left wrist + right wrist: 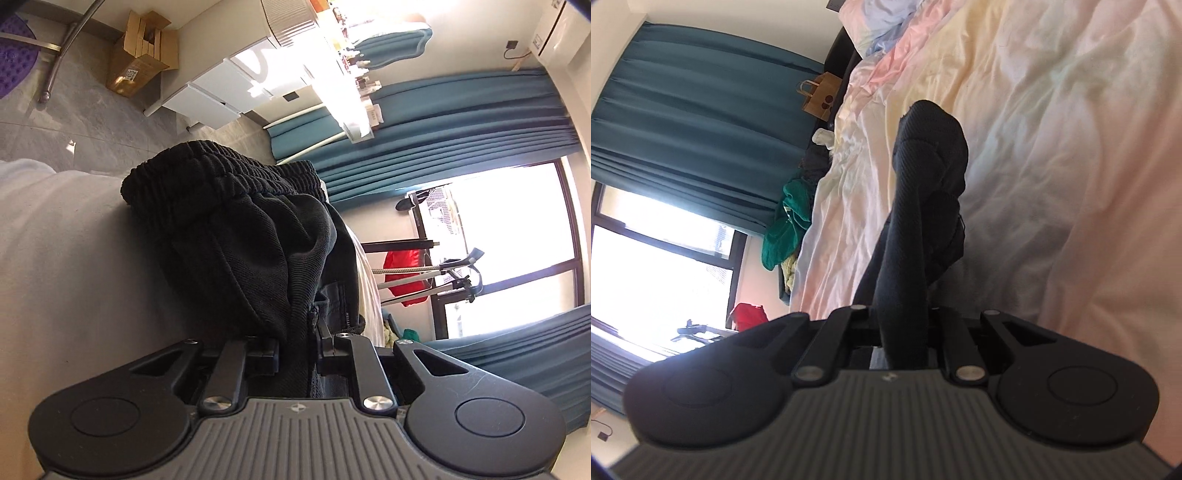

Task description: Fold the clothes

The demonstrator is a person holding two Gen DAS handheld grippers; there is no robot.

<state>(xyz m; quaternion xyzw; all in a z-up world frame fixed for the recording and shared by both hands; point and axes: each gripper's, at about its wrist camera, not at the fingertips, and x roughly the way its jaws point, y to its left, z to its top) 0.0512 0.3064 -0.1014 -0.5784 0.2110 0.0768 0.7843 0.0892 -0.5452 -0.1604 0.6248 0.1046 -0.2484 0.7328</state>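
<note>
Left wrist view: the left gripper [295, 349] is clamped on a fold of black trousers [251, 236], whose gathered elastic waistband [207, 173] bunches just ahead of the fingers. Right wrist view: the right gripper [903, 334] is closed on a narrow black trouser leg [916, 206] that runs straight ahead from its jaws. The ribbed cloth looks soft, limp and fairly light, likely to sag between holds; waistband and hem seem the firmest places to pinch. Beyond the right claw lies a rumpled pastel bedsheet [1052, 147]. Teal curtains [443, 122] and a bright window [517, 229] stand to the right of the left claw.
</note>
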